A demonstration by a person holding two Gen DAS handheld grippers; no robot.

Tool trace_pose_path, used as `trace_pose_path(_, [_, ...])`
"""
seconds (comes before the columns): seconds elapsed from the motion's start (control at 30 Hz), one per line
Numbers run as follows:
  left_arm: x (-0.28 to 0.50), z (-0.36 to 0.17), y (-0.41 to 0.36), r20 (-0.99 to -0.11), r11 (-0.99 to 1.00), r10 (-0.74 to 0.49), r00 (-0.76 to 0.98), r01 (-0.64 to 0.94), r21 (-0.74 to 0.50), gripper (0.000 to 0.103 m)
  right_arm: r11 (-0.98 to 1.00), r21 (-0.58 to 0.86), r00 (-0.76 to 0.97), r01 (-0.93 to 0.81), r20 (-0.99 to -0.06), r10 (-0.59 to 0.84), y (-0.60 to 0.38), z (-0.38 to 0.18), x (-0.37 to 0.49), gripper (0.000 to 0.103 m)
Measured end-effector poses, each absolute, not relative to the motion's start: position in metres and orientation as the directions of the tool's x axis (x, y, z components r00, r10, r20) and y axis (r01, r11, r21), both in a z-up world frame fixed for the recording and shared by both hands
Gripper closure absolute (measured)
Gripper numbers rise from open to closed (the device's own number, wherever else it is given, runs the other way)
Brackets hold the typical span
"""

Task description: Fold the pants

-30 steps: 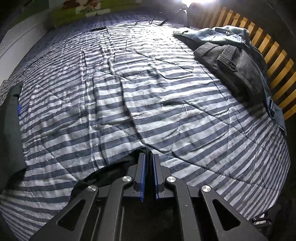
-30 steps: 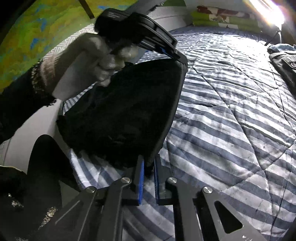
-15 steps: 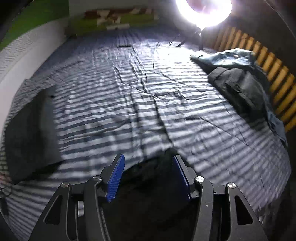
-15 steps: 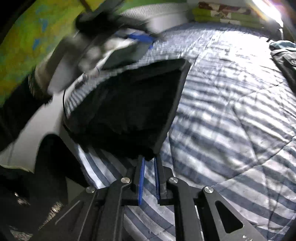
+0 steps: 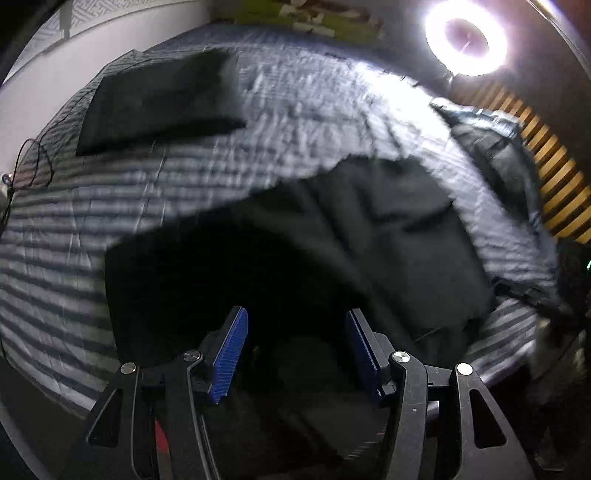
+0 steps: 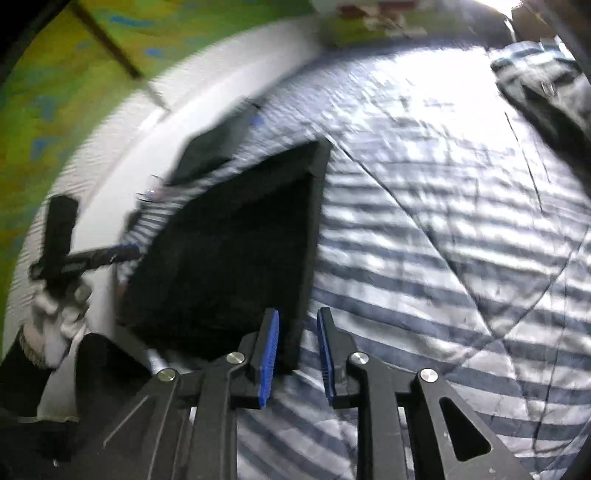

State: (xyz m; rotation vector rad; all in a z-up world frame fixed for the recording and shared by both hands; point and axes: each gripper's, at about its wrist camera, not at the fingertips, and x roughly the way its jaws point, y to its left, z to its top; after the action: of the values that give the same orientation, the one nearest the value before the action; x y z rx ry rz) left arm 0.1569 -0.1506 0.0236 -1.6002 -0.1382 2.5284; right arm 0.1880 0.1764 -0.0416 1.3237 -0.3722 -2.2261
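Left wrist view: what you see along your left tool.
Left gripper [image 5: 295, 354]: your jaws stand well apart and are released; dark cloth lies below the gap, but neither blue pad presses on it.
Black pants [image 5: 369, 236]: these lie spread in a loose, uneven shape across the near middle of the bed, reaching under your fingers.
Folded dark bundle [image 5: 162, 99]: you have a neat, flat rectangle lying far left, near the wall, well apart from the loose pair.
Striped quilt [image 5: 74, 229]: it covers the whole bed and is bare between the two dark items.
Pile of clothes [image 5: 491, 155]: grey and blue garments wait at the right edge beside the wooden slats [image 5: 554, 162].
Ring lamp [image 5: 465, 35]: it glares at top right.

Right wrist view: what you see along your right tool.
Right gripper [image 6: 297, 354]: your jaws are opening; the near corner of the cloth sits between the pads with a gap showing on each side, so nothing is clenched.
Black pants [image 6: 236, 251]: here they read as a flat dark panel with a straight right edge, lying on the quilt.
Left gripper [image 6: 88, 254]: you hold it off to the left, blurred, clear of the cloth.

Progress: one pair looks finished and set aside; this pair looks folded at least once and laid down, with further folds likely left. The far pile looks untouched.
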Motion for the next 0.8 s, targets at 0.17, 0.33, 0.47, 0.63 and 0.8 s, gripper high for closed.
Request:
trace_pose_path(0.17, [0.166,0.002,-0.147,-0.905,-0.997,0.058,-0.421,-0.078,-0.028,0.044,-0.758,0.601,-0.29,0.253,-0.701,-0.652,0.169,-0.063,0.187,0.073])
trace_pose_path(0.33, [0.163,0.044,-0.143,-0.831,-0.984,0.176,-0.527,-0.101,-0.145,0.044,-0.685,0.711,-0.324,0.158,-0.618,-0.716,0.18,-0.065,0.193,0.063])
trace_pose_path(0.47, [0.14,0.042,-0.114,-0.835,-0.969,0.218,-0.505,-0.213,-0.124,0.044,-0.686,0.72,-0.373,0.104,-0.611,-0.698,0.177,-0.067,0.197,0.062])
trace_pose_path(0.63, [0.118,-0.003,-0.096,-0.891,-0.96,0.185,-0.416,-0.272,-0.072,0.044,-0.75,0.656,-0.436,0.085,-0.652,-0.62,0.155,-0.064,0.2,0.088])
trace_pose_path(0.8, [0.135,0.014,-0.103,-0.869,-0.957,0.196,-0.455,-0.282,-0.068,0.044,-0.764,0.642,-0.491,0.058,-0.648,-0.582,0.149,-0.054,0.203,0.093])
